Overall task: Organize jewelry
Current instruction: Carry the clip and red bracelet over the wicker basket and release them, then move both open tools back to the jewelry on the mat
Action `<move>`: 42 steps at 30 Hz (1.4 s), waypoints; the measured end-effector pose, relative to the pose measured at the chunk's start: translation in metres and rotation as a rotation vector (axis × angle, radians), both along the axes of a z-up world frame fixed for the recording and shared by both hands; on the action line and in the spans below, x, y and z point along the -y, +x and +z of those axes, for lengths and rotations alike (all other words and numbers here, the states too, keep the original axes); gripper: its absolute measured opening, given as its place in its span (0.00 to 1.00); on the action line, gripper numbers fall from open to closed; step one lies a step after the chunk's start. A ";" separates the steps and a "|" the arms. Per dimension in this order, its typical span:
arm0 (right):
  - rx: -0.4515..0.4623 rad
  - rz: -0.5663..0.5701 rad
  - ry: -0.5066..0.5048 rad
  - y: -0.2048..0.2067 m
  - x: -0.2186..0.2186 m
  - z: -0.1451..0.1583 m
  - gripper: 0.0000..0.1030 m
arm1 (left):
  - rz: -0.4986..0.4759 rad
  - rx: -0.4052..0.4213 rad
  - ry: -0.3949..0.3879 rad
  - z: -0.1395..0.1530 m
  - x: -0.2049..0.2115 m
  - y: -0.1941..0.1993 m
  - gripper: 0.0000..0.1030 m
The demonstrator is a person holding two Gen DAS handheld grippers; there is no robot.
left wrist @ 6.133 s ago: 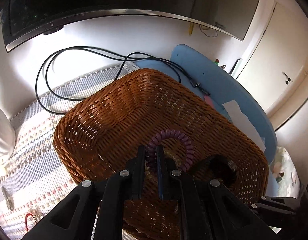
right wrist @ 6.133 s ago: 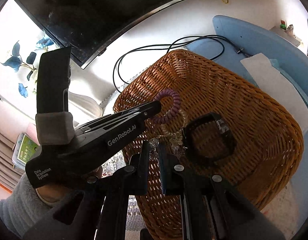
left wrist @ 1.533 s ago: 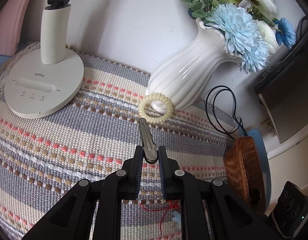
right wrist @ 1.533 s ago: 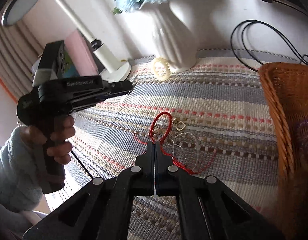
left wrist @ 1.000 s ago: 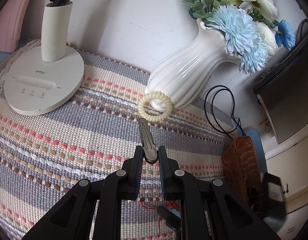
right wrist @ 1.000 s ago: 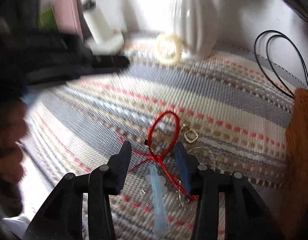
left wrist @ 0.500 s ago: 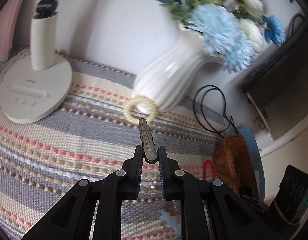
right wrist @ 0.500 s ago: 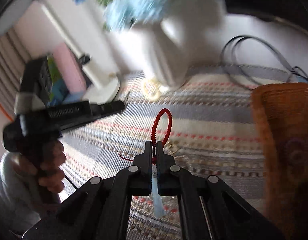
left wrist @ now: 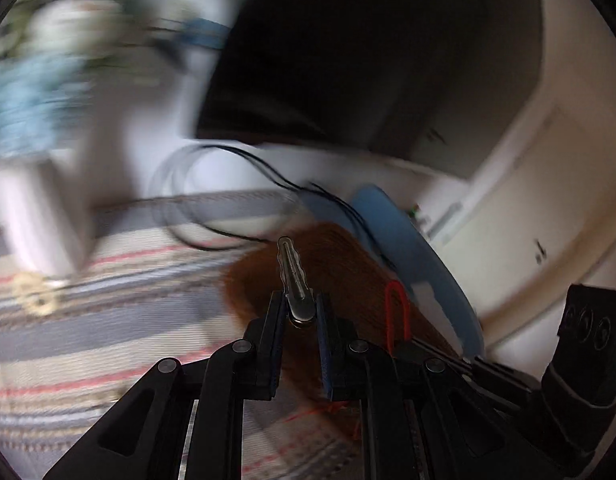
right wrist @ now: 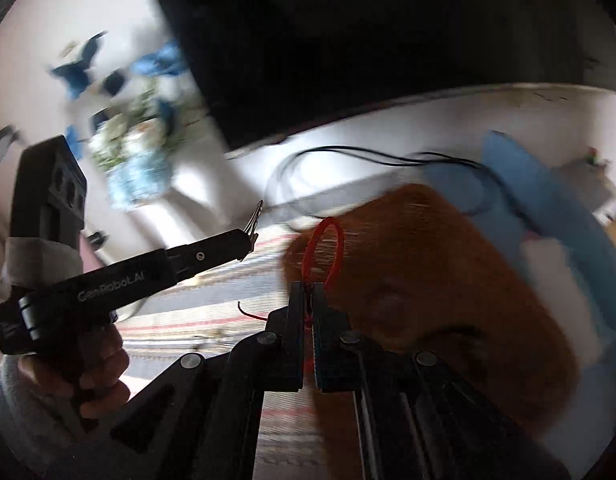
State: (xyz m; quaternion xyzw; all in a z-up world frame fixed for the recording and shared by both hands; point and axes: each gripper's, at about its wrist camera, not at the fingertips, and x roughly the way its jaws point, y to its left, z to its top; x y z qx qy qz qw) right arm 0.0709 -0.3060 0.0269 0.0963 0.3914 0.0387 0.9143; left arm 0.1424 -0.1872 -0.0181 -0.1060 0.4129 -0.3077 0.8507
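Note:
My left gripper [left wrist: 299, 314] is shut on a silver hair clip [left wrist: 293, 280] that sticks forward, held in the air just left of the brown wicker basket [left wrist: 344, 276]. The clip [right wrist: 255, 216] and the left gripper [right wrist: 248, 238] also show in the right wrist view. My right gripper [right wrist: 309, 300] is shut on a red cord bracelet [right wrist: 323, 250], its loop standing up in front of the basket [right wrist: 424, 272]. The red loop [left wrist: 397, 312] also shows in the left wrist view. Both views are motion-blurred.
A striped woven mat [left wrist: 108, 312] covers the table. A white vase with blue flowers [left wrist: 36, 184] and a cream coil hair tie [left wrist: 34, 298] stand at the left. Black cables [left wrist: 236, 196], a blue board [left wrist: 412, 248] and a dark monitor [right wrist: 368, 40] lie behind the basket.
Both grippers have swung right from the mat and vase toward the basket, each carrying its item. The right gripper opened, then shut on the red bracelet and lifted it.

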 end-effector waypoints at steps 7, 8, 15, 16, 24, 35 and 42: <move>-0.031 -0.177 0.001 -0.037 0.054 -0.011 0.05 | -0.138 -0.042 0.119 -0.028 0.077 0.007 0.15; -0.032 -0.192 0.008 -0.043 0.061 -0.012 0.05 | -0.148 -0.042 0.136 -0.030 0.083 0.008 0.15; -0.024 -0.236 0.030 -0.054 0.078 -0.014 0.05 | -0.207 -0.067 0.210 -0.041 0.116 0.006 0.15; -0.022 -0.236 0.032 -0.056 0.079 -0.014 0.05 | -0.212 -0.064 0.219 -0.042 0.119 0.005 0.15; -0.025 -0.224 0.037 -0.056 0.072 -0.016 0.05 | -0.199 -0.080 0.226 -0.043 0.115 0.004 0.15; -0.029 -0.194 0.035 -0.050 0.063 -0.018 0.05 | -0.188 -0.100 0.207 -0.043 0.107 0.005 0.15; -0.036 -0.192 0.033 -0.048 0.063 -0.019 0.05 | -0.185 -0.102 0.198 -0.043 0.105 0.006 0.15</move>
